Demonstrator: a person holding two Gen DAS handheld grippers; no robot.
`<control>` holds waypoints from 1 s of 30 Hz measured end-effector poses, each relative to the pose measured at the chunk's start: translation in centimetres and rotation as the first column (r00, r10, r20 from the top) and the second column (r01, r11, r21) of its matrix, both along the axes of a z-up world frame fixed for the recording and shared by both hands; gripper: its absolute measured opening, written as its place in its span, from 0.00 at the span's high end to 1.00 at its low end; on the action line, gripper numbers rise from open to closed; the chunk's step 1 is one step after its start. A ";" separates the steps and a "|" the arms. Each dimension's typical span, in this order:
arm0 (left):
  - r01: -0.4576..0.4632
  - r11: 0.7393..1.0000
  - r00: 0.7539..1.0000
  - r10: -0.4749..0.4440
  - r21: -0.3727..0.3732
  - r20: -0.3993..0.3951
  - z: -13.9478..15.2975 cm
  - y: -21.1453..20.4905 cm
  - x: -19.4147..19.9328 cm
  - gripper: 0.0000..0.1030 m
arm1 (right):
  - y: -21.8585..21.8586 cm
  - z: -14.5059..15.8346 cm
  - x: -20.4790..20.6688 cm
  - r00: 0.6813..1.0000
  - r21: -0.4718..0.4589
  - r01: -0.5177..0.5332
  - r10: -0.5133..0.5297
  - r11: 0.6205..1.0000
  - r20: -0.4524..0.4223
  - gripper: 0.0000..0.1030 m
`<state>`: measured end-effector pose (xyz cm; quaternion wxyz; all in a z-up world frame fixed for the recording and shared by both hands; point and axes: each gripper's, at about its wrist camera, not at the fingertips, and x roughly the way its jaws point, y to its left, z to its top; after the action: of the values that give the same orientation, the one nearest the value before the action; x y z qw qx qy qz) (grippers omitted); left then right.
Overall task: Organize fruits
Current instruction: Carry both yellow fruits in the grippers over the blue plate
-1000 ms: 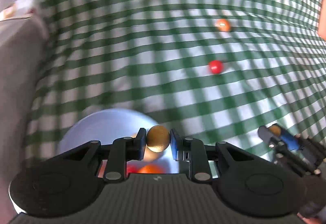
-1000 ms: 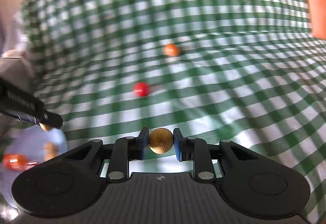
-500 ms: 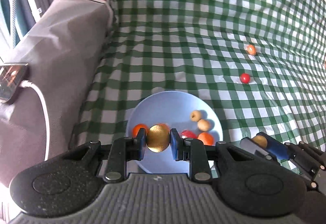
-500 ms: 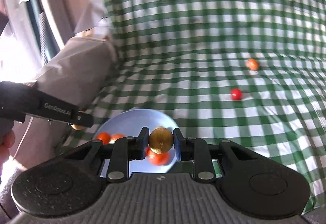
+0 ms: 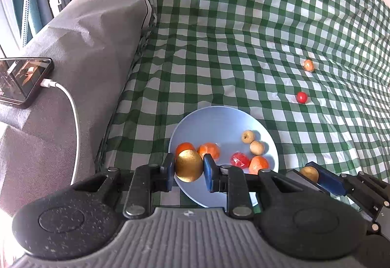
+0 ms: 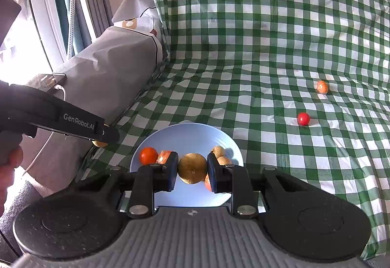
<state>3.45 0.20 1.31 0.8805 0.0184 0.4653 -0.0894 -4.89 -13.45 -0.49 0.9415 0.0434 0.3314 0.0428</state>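
Note:
My left gripper (image 5: 189, 168) is shut on a golden-brown round fruit (image 5: 189, 163), held above the near left rim of a pale blue plate (image 5: 219, 119). The plate holds several fruits: oranges (image 5: 209, 149), a red one (image 5: 240, 160) and two small tan ones (image 5: 257, 147). My right gripper (image 6: 192, 168) is shut on a second golden fruit (image 6: 192, 165) over the near part of the plate (image 6: 190, 131). A small red fruit (image 5: 301, 97) and an orange one (image 5: 308, 64) lie loose on the checked cloth, far right.
A green-and-white checked cloth (image 5: 243, 24) covers the surface. On the left stands a grey cushioned arm (image 5: 97, 31) with a phone (image 5: 23, 80) and its white cable (image 5: 73, 109). A hand (image 6: 9, 165) holds the left gripper's handle.
Both grippers swung left, away from the two loose fruits, and now hang over the blue plate, which has come fully into view. Each still holds its golden fruit.

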 end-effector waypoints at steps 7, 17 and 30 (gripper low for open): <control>-0.003 1.000 1.000 0.003 0.001 -0.021 -0.9 -0.1 0.7 0.74 | -0.1 -0.8 0.6 1.000 -0.003 0.001 -0.001 1.000 -0.023 0.74; -0.001 1.000 0.999 0.001 0.006 -0.055 -2.3 -0.5 1.3 0.73 | -0.4 -1.7 1.2 0.999 0.002 0.009 -0.009 1.000 -0.045 0.74; 0.023 1.000 0.995 -0.021 0.013 -0.096 -4.7 -1.7 2.9 0.73 | -0.3 -3.6 3.0 0.997 -0.013 -0.005 0.004 1.000 -0.083 0.74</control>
<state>6.34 -1.49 -3.39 0.8559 0.0253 0.5074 -0.0966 -1.90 -13.70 -4.09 0.9270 0.0385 0.3707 0.0408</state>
